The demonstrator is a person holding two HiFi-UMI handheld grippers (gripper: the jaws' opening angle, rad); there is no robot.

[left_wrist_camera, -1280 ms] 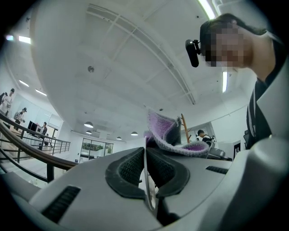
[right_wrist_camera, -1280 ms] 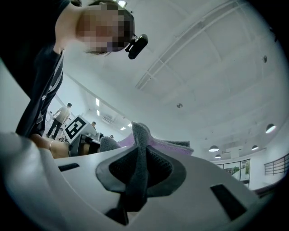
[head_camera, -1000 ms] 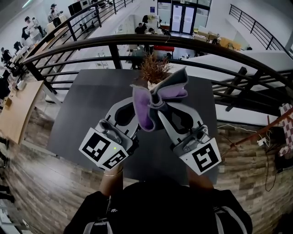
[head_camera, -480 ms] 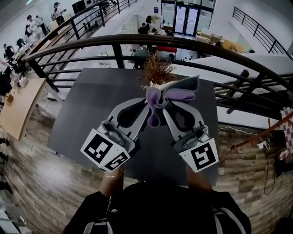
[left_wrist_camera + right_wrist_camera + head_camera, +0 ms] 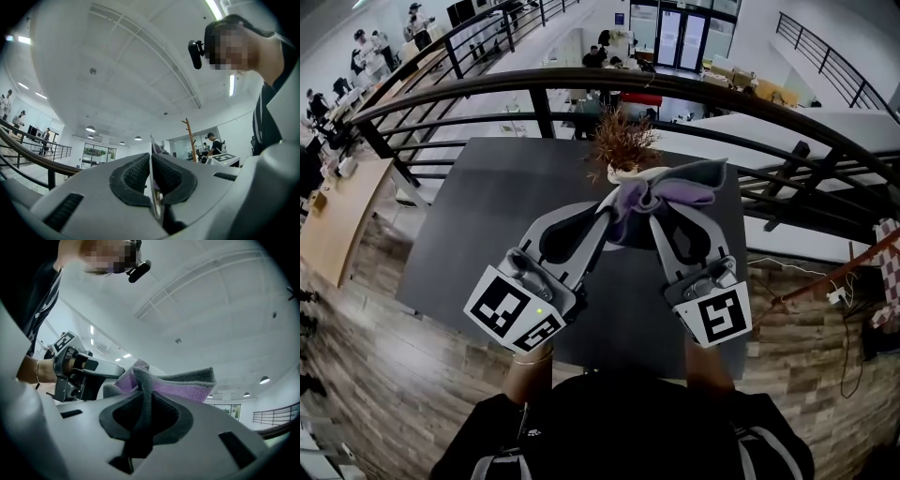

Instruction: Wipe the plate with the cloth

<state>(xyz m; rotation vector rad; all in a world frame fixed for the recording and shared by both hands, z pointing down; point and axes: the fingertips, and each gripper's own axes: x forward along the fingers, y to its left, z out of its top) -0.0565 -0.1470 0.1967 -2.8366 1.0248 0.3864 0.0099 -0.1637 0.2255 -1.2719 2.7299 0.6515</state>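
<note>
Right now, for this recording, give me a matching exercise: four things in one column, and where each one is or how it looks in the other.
Things:
1 plate
2 cloth
3 brown plant
4 table

Descriptions:
A dark grey, beneath both grippers
B purple and grey, pinched in the right gripper's fingers
C standing at the table's far side
D thin white edge clamped between the left gripper's fingers

Pairs: 1-D, 2-B, 3-C, 4-A
</note>
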